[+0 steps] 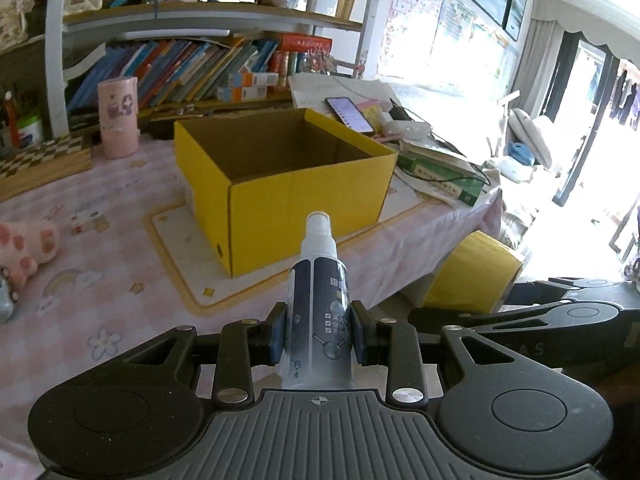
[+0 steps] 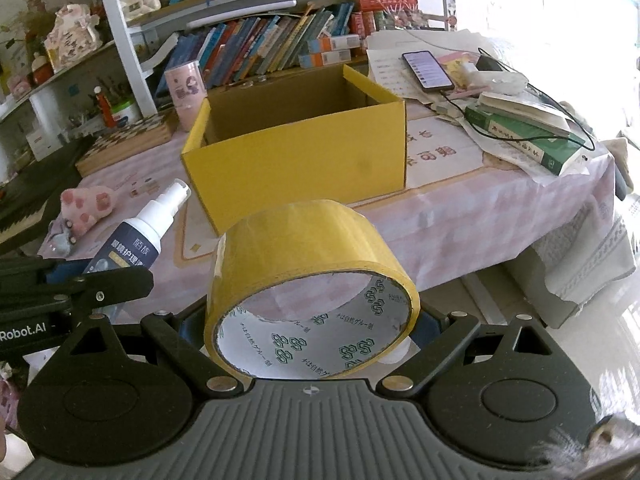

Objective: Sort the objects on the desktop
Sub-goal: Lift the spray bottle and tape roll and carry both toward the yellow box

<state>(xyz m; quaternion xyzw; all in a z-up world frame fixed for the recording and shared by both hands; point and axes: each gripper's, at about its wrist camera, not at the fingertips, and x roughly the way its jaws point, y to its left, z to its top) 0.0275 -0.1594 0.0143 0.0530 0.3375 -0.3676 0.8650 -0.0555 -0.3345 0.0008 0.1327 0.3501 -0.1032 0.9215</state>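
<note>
Plush toy: a pink spotted plush toy (image 1: 28, 246) lies at the left edge of the counter (image 1: 120, 216), which wears a pale pink patterned cloth.
Pink canister: a pink canister (image 1: 119, 117) stands upright at the back left, near the bookshelf (image 1: 192, 68), well apart from the box.
Left hand-held gripper: the left hand-held gripper (image 1: 319, 334) is clenched on a spray bottle (image 1: 320, 300), its blue pads (image 1: 277, 336) pressing the dark label on both sides.
Spray bottle: upright in that grip with its white nozzle on top, held in the air in front of the box; in the right wrist view it shows at the left, leaning toward the box.
Yellow box: an open yellow box (image 1: 288, 184) sits in the middle of the counter on a cream mat with a yellow border (image 1: 188, 252); what I can see of its inside is bare brown card.
Right hand-held gripper: the right hand-held gripper (image 2: 310, 330) grasps a tape roll (image 2: 308, 256) between its fingers.
Tape roll: yellow, with a white printed core facing the camera, held in the air in front of the box and near the counter's front edge.
Phone: a lit phone (image 2: 427, 70) lies on papers behind and to the right of the box.
Green book: a green book (image 2: 528, 140) lies in a pile at the counter's right end, a black cable across it.
</note>
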